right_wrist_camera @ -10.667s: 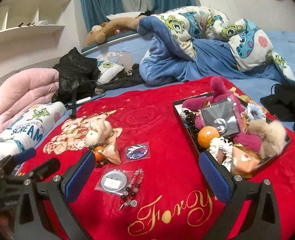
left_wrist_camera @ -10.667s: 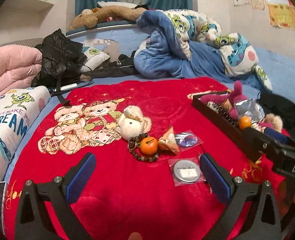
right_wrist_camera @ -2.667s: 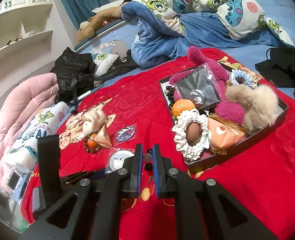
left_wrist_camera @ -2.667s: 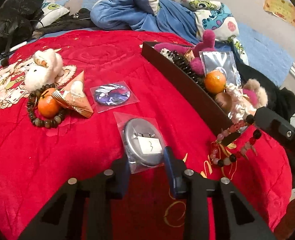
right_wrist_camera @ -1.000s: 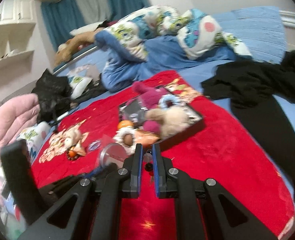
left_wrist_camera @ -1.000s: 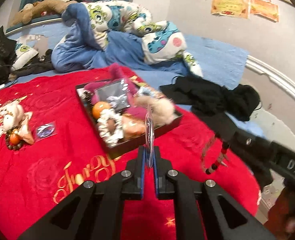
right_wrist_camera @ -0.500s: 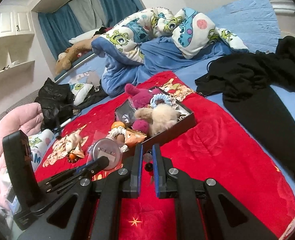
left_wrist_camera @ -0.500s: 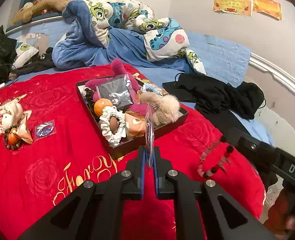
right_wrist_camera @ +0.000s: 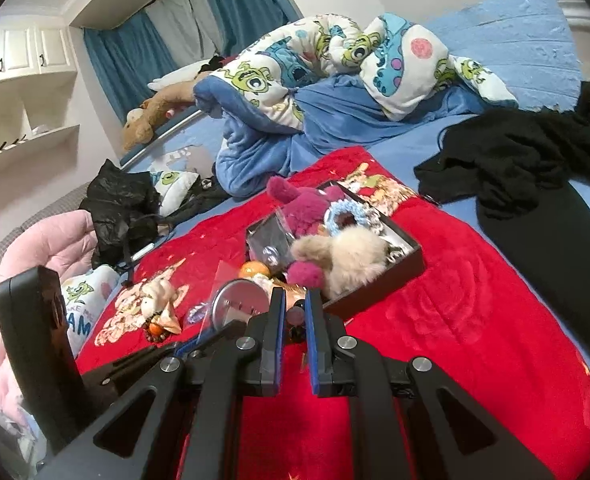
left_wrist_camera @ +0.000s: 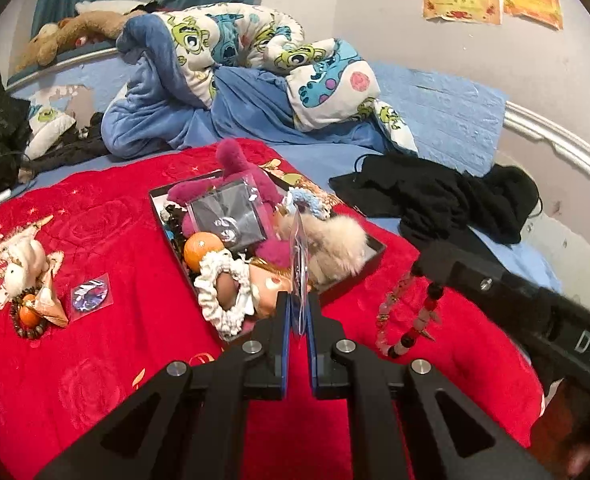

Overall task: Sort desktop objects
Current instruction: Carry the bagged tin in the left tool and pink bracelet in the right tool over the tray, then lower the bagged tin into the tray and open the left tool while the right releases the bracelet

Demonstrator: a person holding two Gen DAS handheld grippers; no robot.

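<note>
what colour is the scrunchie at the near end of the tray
White, or off-white: a ruffled scrunchie in the dark tray. It shows best in the left wrist view.

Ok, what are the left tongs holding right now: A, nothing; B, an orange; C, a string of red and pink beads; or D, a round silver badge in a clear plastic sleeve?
D: the left tongs pinch the round silver badge in its clear plastic sleeve, seen edge-on from the left wrist, face-on from the right.
</note>
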